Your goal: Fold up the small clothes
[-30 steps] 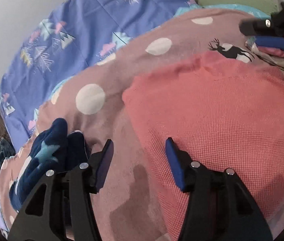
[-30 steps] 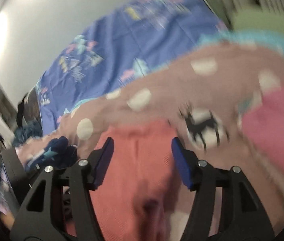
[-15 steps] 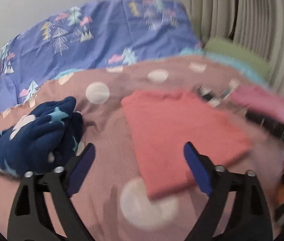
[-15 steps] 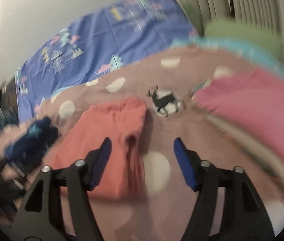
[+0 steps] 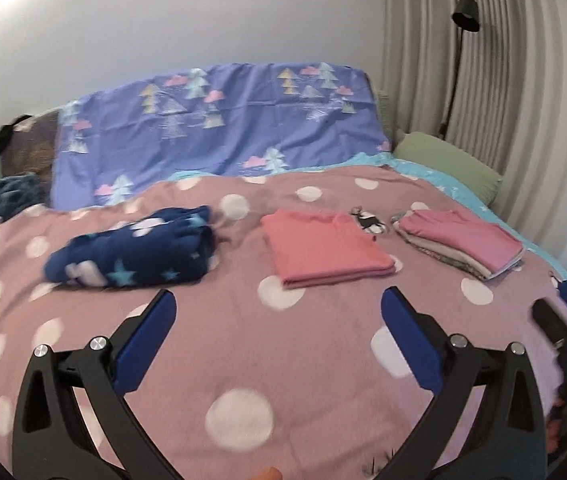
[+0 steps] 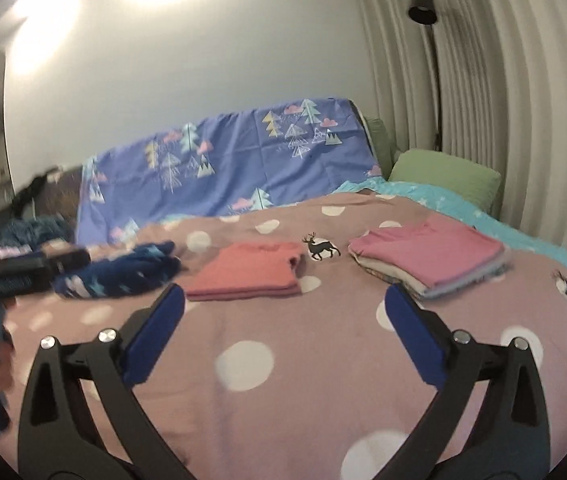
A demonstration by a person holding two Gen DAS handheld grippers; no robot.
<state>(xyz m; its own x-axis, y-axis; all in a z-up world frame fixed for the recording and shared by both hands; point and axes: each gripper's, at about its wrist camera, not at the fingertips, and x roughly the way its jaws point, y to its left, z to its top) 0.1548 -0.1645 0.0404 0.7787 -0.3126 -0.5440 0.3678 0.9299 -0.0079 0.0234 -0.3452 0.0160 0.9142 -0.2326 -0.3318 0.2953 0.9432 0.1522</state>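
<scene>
A folded coral-red garment [image 5: 325, 250] lies flat on the pink dotted blanket [image 5: 243, 344]; it also shows in the right wrist view [image 6: 253, 270]. A rumpled navy star-print garment [image 5: 135, 252] lies to its left, also seen in the right wrist view [image 6: 119, 274]. A stack of folded clothes with a pink top [image 5: 461, 242] sits to the right, and shows in the right wrist view [image 6: 431, 258]. My left gripper [image 5: 277, 312] is open and empty, held above the blanket, short of the clothes. My right gripper [image 6: 285, 306] is open and empty too.
A purple tree-print sheet [image 5: 219, 128] covers the back of the bed. A green pillow [image 5: 447, 164] and a floor lamp [image 5: 465, 12] stand by the curtain at right. A dark bundle [image 5: 1, 196] lies at the far left. The other gripper shows at the left edge [image 6: 15, 272].
Both grippers have pulled back and up from the coral-red garment, which now lies folded and released. The view has widened to show the whole bed.
</scene>
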